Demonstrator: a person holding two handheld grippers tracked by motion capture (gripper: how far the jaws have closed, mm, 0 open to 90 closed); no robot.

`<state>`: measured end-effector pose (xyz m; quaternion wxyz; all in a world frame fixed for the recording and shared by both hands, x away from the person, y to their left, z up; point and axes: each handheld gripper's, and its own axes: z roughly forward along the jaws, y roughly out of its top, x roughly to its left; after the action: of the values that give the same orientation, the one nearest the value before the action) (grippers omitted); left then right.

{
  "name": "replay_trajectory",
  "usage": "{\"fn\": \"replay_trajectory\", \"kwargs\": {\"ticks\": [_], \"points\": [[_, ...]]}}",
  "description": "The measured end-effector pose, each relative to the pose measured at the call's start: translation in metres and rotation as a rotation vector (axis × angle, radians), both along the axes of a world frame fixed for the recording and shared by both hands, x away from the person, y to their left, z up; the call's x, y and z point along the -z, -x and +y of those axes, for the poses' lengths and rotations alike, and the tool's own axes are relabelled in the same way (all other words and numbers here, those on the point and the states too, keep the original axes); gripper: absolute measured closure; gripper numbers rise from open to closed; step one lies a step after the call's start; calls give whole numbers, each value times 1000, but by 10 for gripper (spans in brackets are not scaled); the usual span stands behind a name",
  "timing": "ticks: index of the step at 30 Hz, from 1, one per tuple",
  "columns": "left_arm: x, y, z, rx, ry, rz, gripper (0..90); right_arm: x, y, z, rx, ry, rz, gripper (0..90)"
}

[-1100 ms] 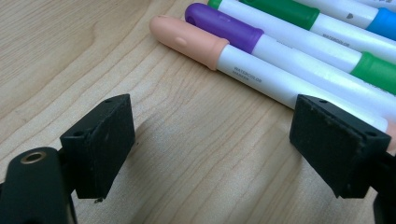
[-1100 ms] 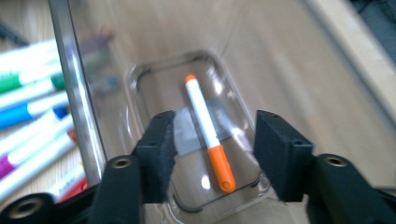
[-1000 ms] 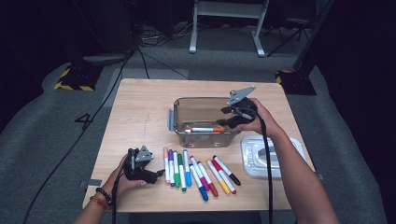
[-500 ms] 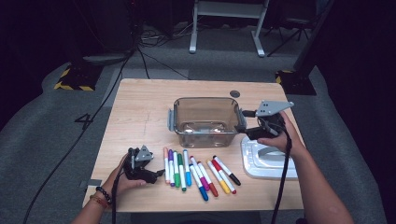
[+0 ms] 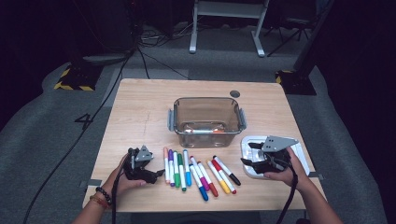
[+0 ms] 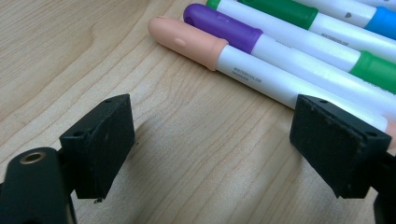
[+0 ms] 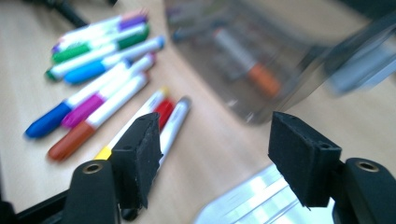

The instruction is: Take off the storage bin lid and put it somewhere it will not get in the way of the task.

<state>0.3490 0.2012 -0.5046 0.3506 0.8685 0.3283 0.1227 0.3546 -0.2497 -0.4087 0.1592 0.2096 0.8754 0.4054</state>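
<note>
A row of several coloured markers [image 5: 196,171] lies on the wooden table in front of a clear plastic bin [image 5: 208,109]. An orange-capped marker [image 5: 205,132] lies inside the bin. My left gripper [image 5: 159,173] rests open at the row's left end, with bare wood between its jaws and the peach marker [image 6: 187,42] just ahead. My right gripper [image 5: 247,154] hovers over the white lid [image 5: 301,158] right of the markers. Its jaws have just been opening and stand open with nothing between them [image 7: 219,158]. They point towards the markers and the bin [image 7: 299,56].
The table's front edge runs just below both hands. A small dark round spot [image 5: 235,94] sits behind the bin. Bare wood [image 5: 140,112] spreads left of the bin. Dark floor, cables and a stand's legs [image 5: 229,28] lie beyond the table.
My right gripper has left the space above the bin, swung right, then come down and forward to the lid. The left hand has kept still.
</note>
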Motion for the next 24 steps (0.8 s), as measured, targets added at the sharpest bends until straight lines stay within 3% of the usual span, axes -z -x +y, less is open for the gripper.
{"fn": "replay_trajectory", "kwargs": {"ticks": [6, 7, 11, 17, 21, 24], "points": [[0, 0, 0, 0, 0, 0, 144, 36, 9, -2, 0, 41, 55, 378], [0, 0, 0, 0, 0, 0, 144, 44, 10, -2, 3, 45, 88, 384], [0, 0, 0, 0, 0, 0, 144, 55, 12, 1, -8, 59, 108, 387], [0, 0, 0, -2, -2, 1, 144, 60, 18, 9, -24, 69, 103, 401], [0, 1, 0, -4, -2, 0, 144, 62, 18, 12, -43, 61, 123, 487], [0, 1, 0, -4, -2, 0, 144, 65, 17, 17, -38, 84, 136, 500]]}}
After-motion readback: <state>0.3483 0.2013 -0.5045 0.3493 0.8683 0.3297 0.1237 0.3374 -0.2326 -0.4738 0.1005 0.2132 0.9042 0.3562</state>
